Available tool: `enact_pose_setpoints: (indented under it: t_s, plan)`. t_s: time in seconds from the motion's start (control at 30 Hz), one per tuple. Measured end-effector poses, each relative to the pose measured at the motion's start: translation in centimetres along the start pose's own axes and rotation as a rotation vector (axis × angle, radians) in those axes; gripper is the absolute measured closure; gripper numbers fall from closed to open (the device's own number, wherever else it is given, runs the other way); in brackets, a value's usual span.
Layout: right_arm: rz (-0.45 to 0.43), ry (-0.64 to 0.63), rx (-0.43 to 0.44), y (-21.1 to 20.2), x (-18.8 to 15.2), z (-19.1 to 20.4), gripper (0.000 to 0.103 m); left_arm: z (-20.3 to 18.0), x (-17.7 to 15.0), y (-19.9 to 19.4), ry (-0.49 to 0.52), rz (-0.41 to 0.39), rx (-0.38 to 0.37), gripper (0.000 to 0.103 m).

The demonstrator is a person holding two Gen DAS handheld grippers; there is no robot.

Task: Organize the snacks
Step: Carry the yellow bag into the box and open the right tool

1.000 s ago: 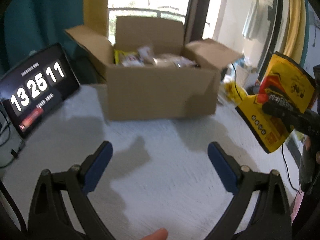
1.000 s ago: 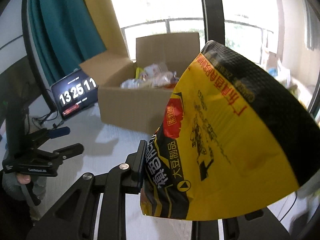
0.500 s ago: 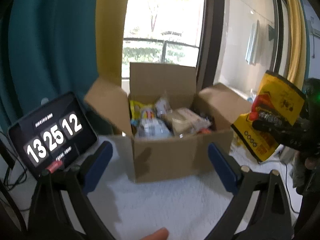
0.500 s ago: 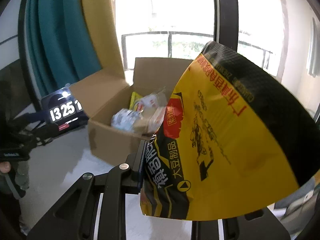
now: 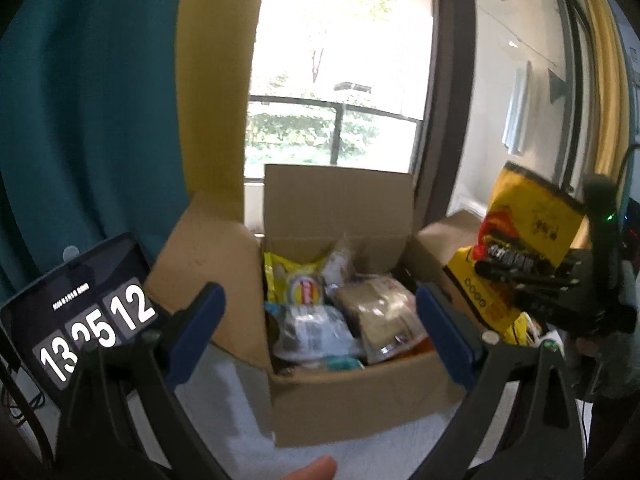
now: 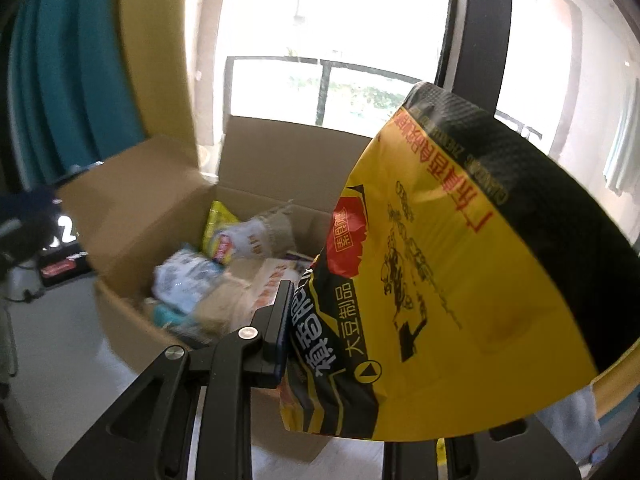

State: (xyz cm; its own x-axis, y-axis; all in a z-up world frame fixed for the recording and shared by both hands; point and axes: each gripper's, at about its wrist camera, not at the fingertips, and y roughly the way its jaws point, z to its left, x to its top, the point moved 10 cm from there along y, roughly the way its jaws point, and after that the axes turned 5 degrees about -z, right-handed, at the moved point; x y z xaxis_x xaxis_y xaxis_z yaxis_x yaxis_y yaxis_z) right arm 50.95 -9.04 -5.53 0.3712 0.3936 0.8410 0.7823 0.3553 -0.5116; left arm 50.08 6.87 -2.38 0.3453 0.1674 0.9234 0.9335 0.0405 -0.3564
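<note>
Yellow-black snack bag (image 6: 460,280) above open box (image 6: 132,208)

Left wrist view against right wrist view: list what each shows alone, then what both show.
Left wrist only: the open left gripper, the clock tablet's digits, and the right gripper seen from outside.
Right wrist only: the printing on the yellow bag up close, pinched in its jaws.
Both: the open cardboard box full of snacks, the bag, the window, teal curtain.

The right gripper (image 6: 340,344) clamped a yellow-and-black snack bag (image 6: 460,280) just right of the open cardboard box (image 6: 132,208), which held assorted snack packets (image 6: 188,280).
</note>
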Motion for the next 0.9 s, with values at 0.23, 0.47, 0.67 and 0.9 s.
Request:
enact_pose_setpoints:
  t_s: [0.23,0.47,0.67,0.9]
  plan:
    - [0.088,-0.06,-0.063,8.0,0.3,0.1,0.076,3.4,-0.9,2.2,-0.047,0.046,0.051,0.006]
    - [0.081,-0.071,-0.013,8.4,0.7,2.8,0.045,4.9,-1.5,2.8,-0.074,0.062,0.07,0.006]
    - [0.08,-0.078,0.007,5.9,0.1,3.7,0.045,4.0,-1.5,2.4,-0.07,0.063,0.054,0.006]
    - [0.065,-0.035,0.043,1.9,-0.4,4.3,0.045,2.5,-1.3,1.2,-0.058,0.052,0.026,0.006]
